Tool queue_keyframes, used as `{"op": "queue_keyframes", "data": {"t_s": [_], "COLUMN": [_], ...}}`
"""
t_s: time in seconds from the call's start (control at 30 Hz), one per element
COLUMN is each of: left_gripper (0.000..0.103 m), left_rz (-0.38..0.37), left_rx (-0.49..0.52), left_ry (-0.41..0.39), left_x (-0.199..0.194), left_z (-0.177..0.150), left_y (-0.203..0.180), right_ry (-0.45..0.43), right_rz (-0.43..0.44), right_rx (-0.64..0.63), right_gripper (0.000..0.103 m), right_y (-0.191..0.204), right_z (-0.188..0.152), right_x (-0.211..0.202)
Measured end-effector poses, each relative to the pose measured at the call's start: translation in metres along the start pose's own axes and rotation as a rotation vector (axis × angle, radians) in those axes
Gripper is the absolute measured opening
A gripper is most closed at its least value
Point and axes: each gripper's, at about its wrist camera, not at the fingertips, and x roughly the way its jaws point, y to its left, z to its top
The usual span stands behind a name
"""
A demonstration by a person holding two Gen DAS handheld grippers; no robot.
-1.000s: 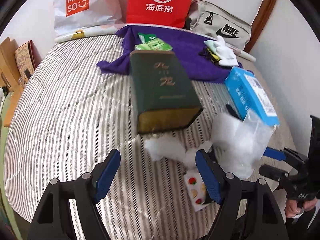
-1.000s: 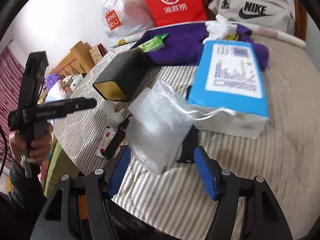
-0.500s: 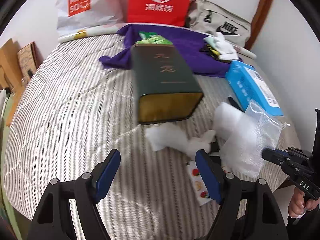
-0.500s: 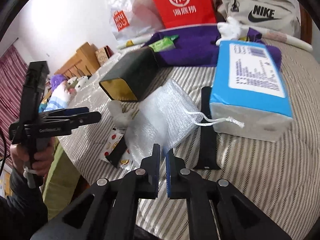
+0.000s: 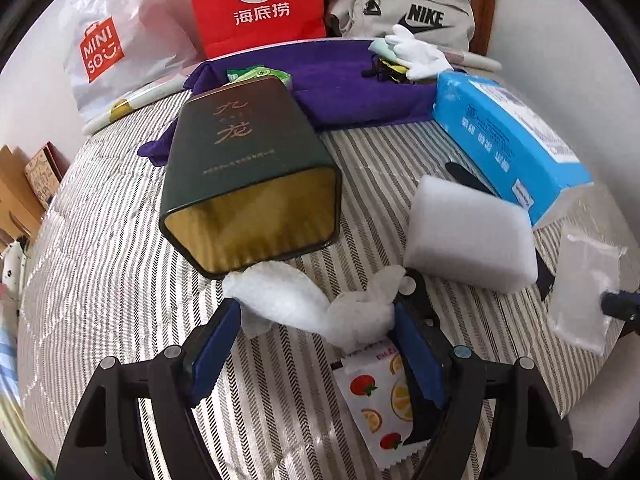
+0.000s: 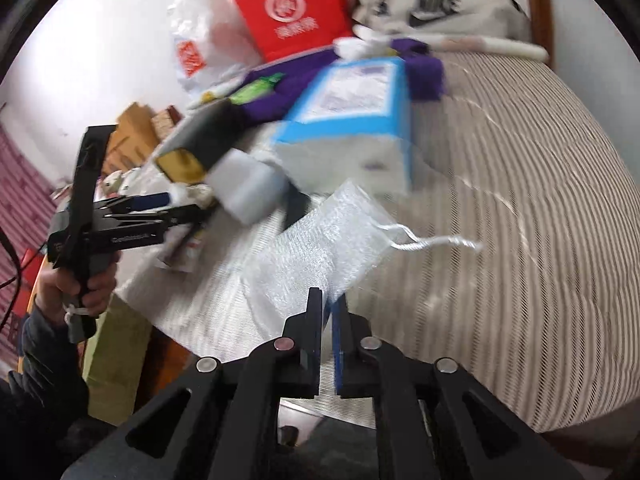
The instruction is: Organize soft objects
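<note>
My left gripper [image 5: 316,336] is open, its fingers on either side of a white cotton wad [image 5: 304,304] that lies on the striped bed [image 5: 100,272] before the open mouth of a dark green tin [image 5: 248,168]. A white foam sponge [image 5: 472,232] lies to the right. My right gripper [image 6: 327,300] is shut on the edge of a clear mesh drawstring pouch [image 6: 320,248] and holds it lifted above the bed; it also shows in the left wrist view [image 5: 584,284]. The right wrist view is blurred.
A blue tissue box [image 5: 508,140] lies right of the sponge. A fruit-print sachet [image 5: 380,392] lies under my left gripper. A purple cloth [image 5: 360,84], white gloves [image 5: 420,52], red bag [image 5: 256,0], Miniso bag [image 5: 104,48] and Nike bag [image 5: 400,4] are at the back.
My left gripper moved forward and now straddles the cotton wad. My right gripper closed on the mesh pouch and lifted it off the sponge, which now lies bare.
</note>
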Motion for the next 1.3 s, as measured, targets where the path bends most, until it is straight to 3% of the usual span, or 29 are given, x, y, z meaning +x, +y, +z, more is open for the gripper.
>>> {"op": "queue_keyframes", "data": {"t_s": [0.03,0.07,0.1,0.17,0.3,0.5,0.7,0.9,1.3], "left_gripper": [0.078,0.076,0.073,0.066,0.053,0.04,0.039,0.039,0.039], "left_rz": [-0.003,-0.004,-0.001,0.001,0.0,-0.008,-0.007,0.007,0.02], "left_rx": [-0.016,-0.032,-0.046,-0.045,-0.039,-0.056,-0.066,-0.079,-0.094], "left_ry": [0.002,0.007,0.014,-0.004,-0.023,-0.035,-0.032,-0.021,-0.042], "left_x": [0.001,0.002,0.004,0.002,-0.001,-0.006,-0.015,-0.013,-0.014], "left_z": [0.0,-0.001,-0.002,-0.005,-0.009,-0.012,-0.021,-0.024,-0.027], "left_y": [0.004,0.007,0.012,0.017,0.023,0.031,0.04,0.043,0.042], "right_ry": [0.001,0.005,0.01,-0.002,-0.018,-0.048,-0.085,-0.089,-0.114], "right_rz": [-0.005,-0.004,-0.008,-0.052,-0.118,-0.117,-0.11,-0.156,-0.249], "right_rx": [0.004,0.006,0.006,0.001,-0.032,-0.054,-0.098,-0.153,-0.17], "right_gripper": [0.009,0.019,0.038,0.052,0.053,0.061,0.086,0.101,0.102], "right_y": [-0.002,-0.005,-0.007,-0.009,-0.008,0.0,0.013,0.027,0.038], "right_z": [0.0,0.0,0.001,0.0,-0.001,0.005,0.006,0.003,0.001], "right_x": [0.001,0.002,0.003,0.002,0.001,0.009,0.024,0.034,0.043]}}
